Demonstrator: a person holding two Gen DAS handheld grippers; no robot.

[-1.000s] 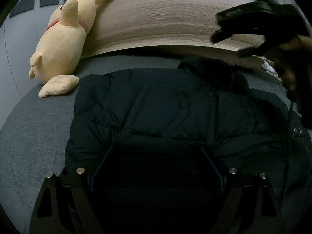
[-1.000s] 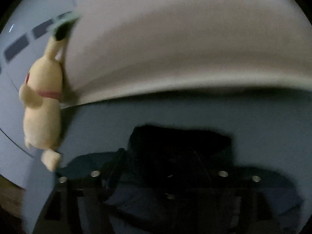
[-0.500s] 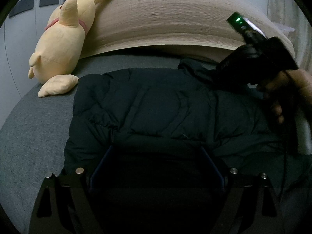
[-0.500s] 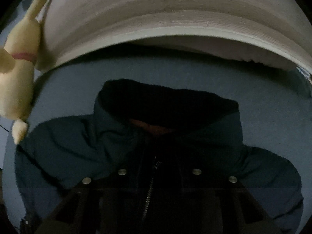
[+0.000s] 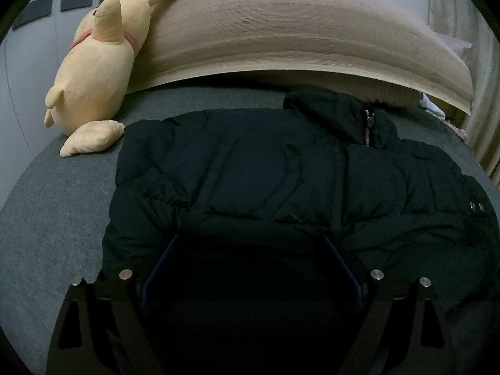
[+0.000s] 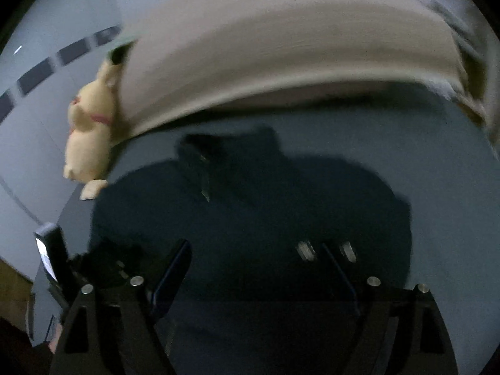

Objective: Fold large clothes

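A dark navy puffer jacket [image 5: 265,168] lies spread on the grey bed [image 5: 53,218], its collar and zipper [image 5: 368,125] at the far right. My left gripper [image 5: 250,265] hangs over the jacket's near edge with its jaws wide apart; the dark fabric lies below them and no grip shows. In the blurred right wrist view the same jacket [image 6: 250,206] fills the middle. My right gripper [image 6: 256,268] hovers above it, its jaws opening, with nothing pinched between them.
A yellow plush toy [image 5: 93,72] leans on the beige headboard [image 5: 297,37] at the bed's far left. A curtain [image 5: 481,131] hangs at the right. The other hand-held unit with a lit screen [image 6: 47,250] shows at the right view's lower left.
The right gripper and hand, at the jacket's collar half a second ago, have left the left wrist view. The right view pulled back from the collar. The left gripper stayed put.
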